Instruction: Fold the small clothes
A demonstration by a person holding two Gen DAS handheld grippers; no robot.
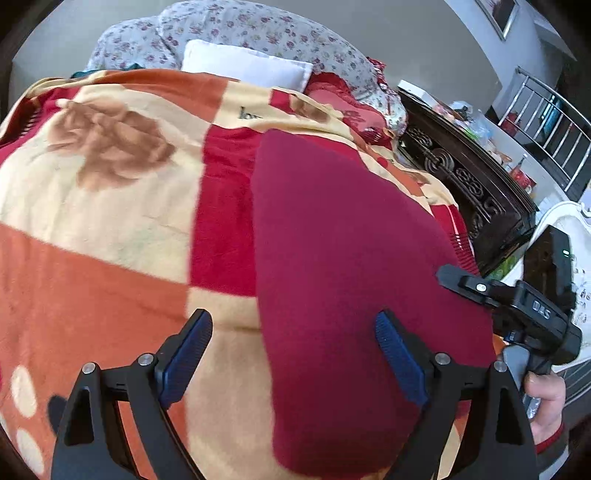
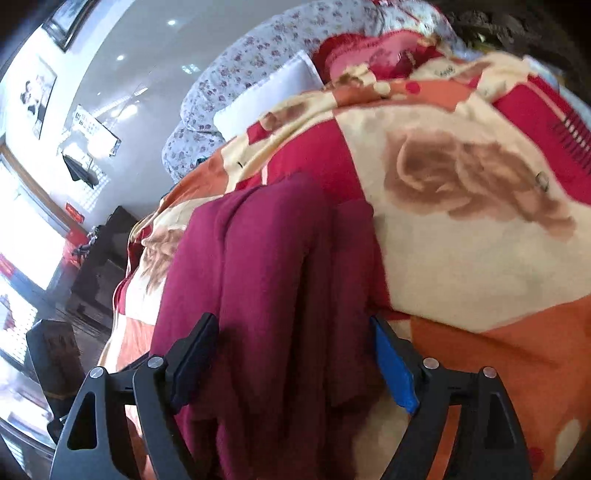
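Note:
A maroon garment [image 1: 351, 240] lies spread on a blanket patterned in red, orange and cream [image 1: 92, 184]. My left gripper [image 1: 293, 325] hovers open over the garment's left edge, with one blue pad above the cloth and the other above the blanket. In the right wrist view the same garment [image 2: 266, 258] shows long lengthwise folds. My right gripper [image 2: 293, 328] stands open astride it, and its pads do not press the cloth. The right gripper's black body [image 1: 535, 314] and the hand [image 1: 546, 398] holding it sit at the garment's right edge.
A white pillow [image 1: 247, 64] and a floral quilt [image 1: 258, 26] lie at the far end of the bed. Dark carved wooden furniture [image 1: 469, 177] runs along the right side, with a metal rail [image 1: 546, 118] behind. A dark cabinet [image 2: 103, 258] stands near a bright window.

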